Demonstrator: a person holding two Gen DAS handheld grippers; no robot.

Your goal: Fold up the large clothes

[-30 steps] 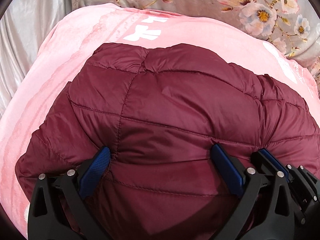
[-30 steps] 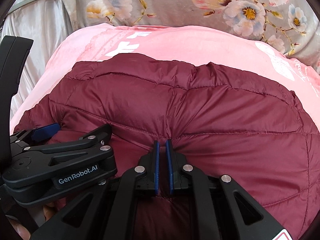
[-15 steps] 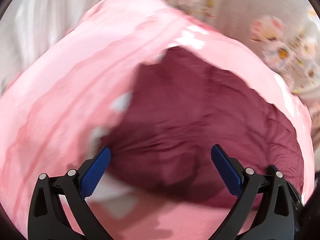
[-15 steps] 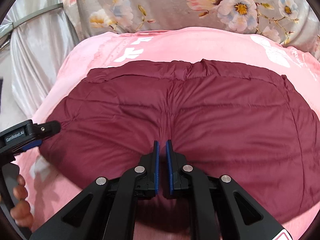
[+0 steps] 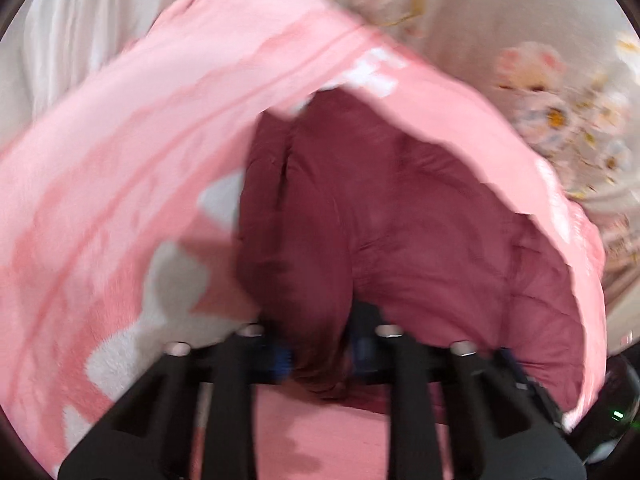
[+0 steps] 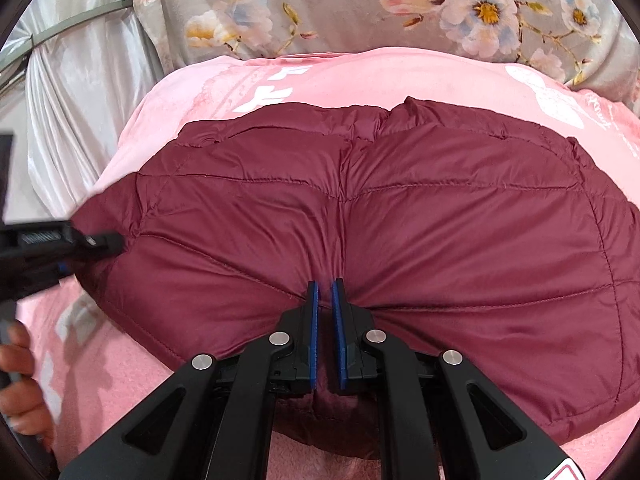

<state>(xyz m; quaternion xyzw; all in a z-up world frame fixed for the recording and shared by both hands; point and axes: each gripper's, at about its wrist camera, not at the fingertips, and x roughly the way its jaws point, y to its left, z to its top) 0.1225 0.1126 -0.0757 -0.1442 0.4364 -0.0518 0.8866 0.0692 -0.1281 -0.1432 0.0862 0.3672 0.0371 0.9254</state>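
Nearest to me, my right gripper (image 6: 325, 320) has its blue pads almost together, with only a thin slot between them, pinching the near edge of the maroon quilted down jacket (image 6: 400, 220). The fabric puckers into the pads there, and stitched seams fan out from that spot.

My left gripper (image 5: 320, 354) is also drawn in around a thick bunch of the same jacket (image 5: 360, 220), at its left end; this view is smeared by motion, but the maroon fabric fills the space between the two black fingers. From the right wrist view, that left gripper (image 6: 100, 242) shows at the jacket's left corner, its tip touching the cloth, and my left hand (image 6: 20, 384) is partly visible below it at the frame edge.

The jacket lies puffy and folded over on a pink blanket (image 6: 360, 76) with white printed shapes, which spreads under it on all sides.

Beyond the blanket hangs a grey floral fabric (image 6: 340, 4) with pink and white blossoms. To the far left is a silvery satin drape (image 6: 88, 92).
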